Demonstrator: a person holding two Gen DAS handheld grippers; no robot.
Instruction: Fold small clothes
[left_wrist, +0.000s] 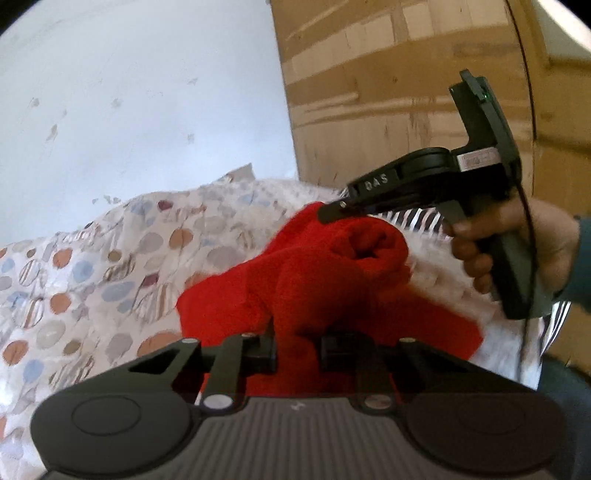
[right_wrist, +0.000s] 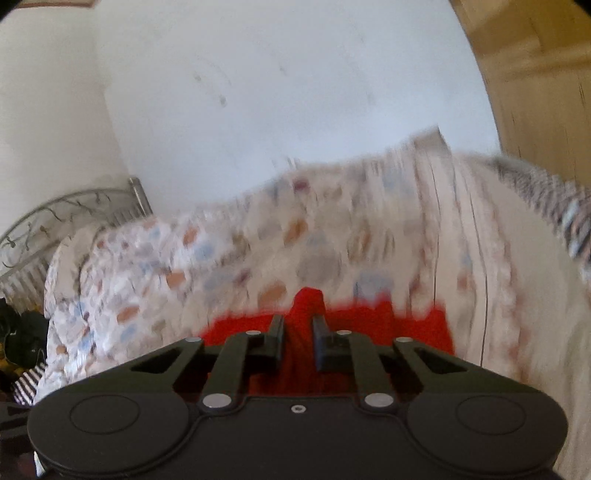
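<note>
On the spotted bedspread (left_wrist: 74, 266) lies your red garment (left_wrist: 332, 266). Only your left view shows your right hand (left_wrist: 517, 243); only the right shows a metal bedframe (right_wrist: 74, 210). Your left gripper (left_wrist: 298, 350) and right gripper (right_wrist: 298, 338) each pinch red cloth.

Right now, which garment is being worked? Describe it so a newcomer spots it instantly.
Start at the bed, covered by a white quilt printed with orange, blue and grey dots. On it lies a bunched red cloth, pinched by the left tool and right tool. It is the only solid red thing; a striped fabric lies behind it.
</note>
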